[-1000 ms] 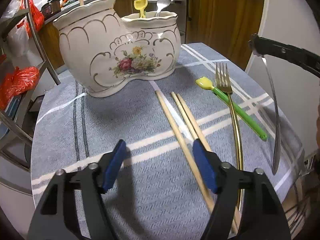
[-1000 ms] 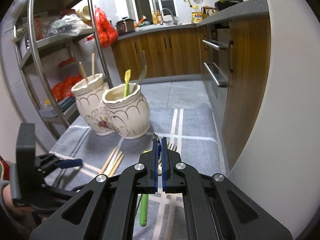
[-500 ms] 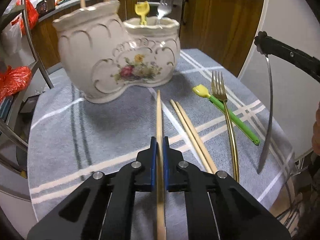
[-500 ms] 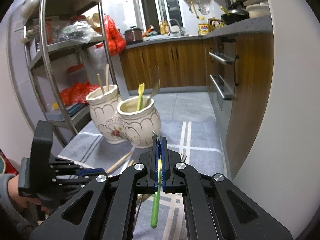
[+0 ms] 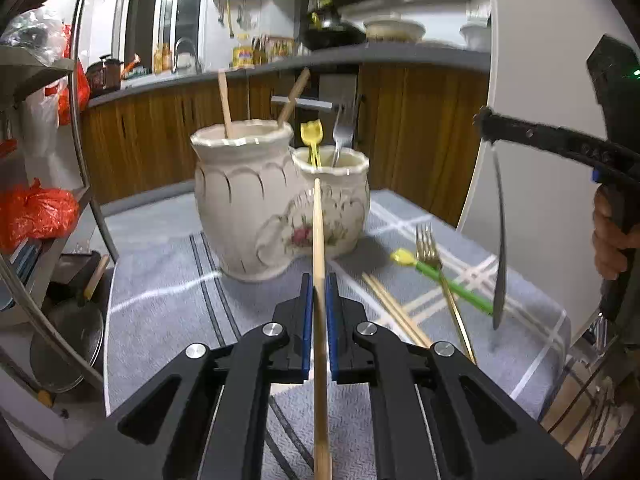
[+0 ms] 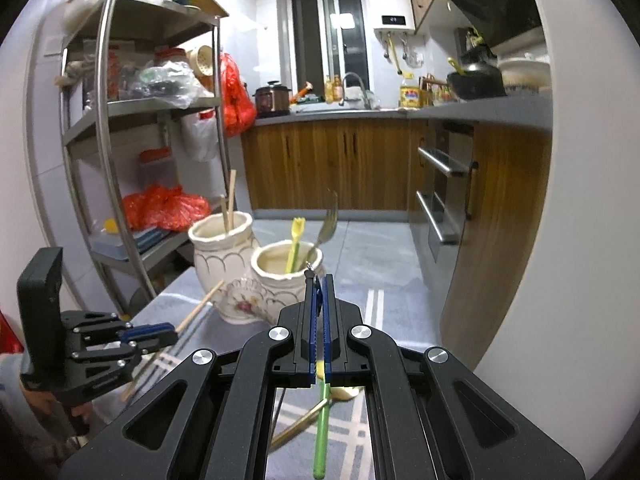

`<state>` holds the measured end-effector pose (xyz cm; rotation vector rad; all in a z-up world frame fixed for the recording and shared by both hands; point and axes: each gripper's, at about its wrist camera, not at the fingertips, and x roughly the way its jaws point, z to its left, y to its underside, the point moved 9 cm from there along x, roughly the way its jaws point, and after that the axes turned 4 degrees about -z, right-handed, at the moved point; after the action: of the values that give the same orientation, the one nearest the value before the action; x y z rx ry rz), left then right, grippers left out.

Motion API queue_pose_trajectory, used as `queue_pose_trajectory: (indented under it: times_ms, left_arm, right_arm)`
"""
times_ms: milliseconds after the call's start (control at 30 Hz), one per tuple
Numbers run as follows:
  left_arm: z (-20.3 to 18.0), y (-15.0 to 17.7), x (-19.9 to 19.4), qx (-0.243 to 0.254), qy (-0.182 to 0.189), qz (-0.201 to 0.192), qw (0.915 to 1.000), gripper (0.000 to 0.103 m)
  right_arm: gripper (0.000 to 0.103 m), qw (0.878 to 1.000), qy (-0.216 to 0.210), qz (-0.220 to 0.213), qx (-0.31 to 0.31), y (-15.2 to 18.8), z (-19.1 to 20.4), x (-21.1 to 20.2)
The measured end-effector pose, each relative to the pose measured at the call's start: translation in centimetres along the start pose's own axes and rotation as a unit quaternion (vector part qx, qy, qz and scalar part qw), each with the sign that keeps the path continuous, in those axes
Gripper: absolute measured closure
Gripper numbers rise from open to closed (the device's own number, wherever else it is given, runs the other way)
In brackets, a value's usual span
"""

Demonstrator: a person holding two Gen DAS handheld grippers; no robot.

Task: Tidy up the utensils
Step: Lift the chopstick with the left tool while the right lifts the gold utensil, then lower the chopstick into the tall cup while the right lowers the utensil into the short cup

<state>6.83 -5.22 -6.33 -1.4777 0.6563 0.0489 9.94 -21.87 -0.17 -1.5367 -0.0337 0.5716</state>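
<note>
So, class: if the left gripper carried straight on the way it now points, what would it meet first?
Probably the ceramic holder. The left gripper, shut on a chopstick, aims near where its two pots join; the chopstick's tip would likely touch before the fingers. Depth is hard to judge.

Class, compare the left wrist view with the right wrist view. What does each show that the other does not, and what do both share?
Left wrist only: the full length of the silver utensil hanging from the right gripper, and the gold fork's tines.
Right wrist only: the left gripper seen from the side, and the rack's top shelf.
Both: the two-part ceramic holder, the chopstick that the left fingers are shut on, and the green fork on the cloth.
</note>
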Motion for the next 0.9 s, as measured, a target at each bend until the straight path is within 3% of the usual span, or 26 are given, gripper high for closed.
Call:
queue_pose_trajectory:
  times_ms: [200, 433, 900]
  left_arm:
    - [0.3, -1.8, -1.6, 0.013, 0.006, -0.046, 0.9988, 0.097]
    - [1.8, -5.8, -2.8, -0.009, 0.016, -0.088, 0.9959, 0.097]
    - [5.6, -15.2, 0.8, -0.067, 0.014, -0.163, 0.9842, 0.097]
  right_arm:
    - [0.1, 1.0, -0.006, -0.005, -0.003, -1.1, 0.7, 0.5]
    - [0.1, 1.0, -0.001, -0.02, -0.01, -3.2, 0.8, 1.3]
    - [0.1, 0.997, 0.028, -0.066, 0.003, -9.3, -0.9, 4.4]
